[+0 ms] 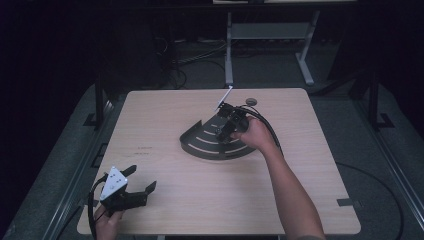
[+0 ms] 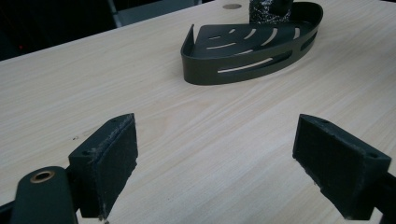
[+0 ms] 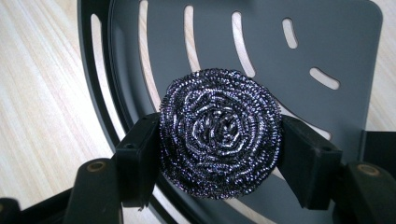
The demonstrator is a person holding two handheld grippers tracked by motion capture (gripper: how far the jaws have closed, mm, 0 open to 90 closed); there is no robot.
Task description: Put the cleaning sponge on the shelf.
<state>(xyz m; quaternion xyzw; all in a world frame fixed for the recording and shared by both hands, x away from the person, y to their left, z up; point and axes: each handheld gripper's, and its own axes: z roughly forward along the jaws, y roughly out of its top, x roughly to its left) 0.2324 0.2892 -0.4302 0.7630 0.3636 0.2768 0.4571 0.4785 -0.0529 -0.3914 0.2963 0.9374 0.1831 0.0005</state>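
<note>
Item: steel scourer, clamped in right gripper jaws over slotted corner tray; left gripper jaws apart, idle; risk: springy scourer bouncing out if released high.

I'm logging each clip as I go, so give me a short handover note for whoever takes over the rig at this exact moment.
Right gripper: shut on the steel scourer, held over the floor of the dark slotted corner tray; whether the scourer touches the floor I can't tell.
Left gripper: open, holding nothing, low over the near left corner of the wooden table, apart from the tray.
Done: scourer picked up and brought over the tray.
Left: probably lower it, open the jaws to leave it in the tray, then pull the right hand back.
</note>
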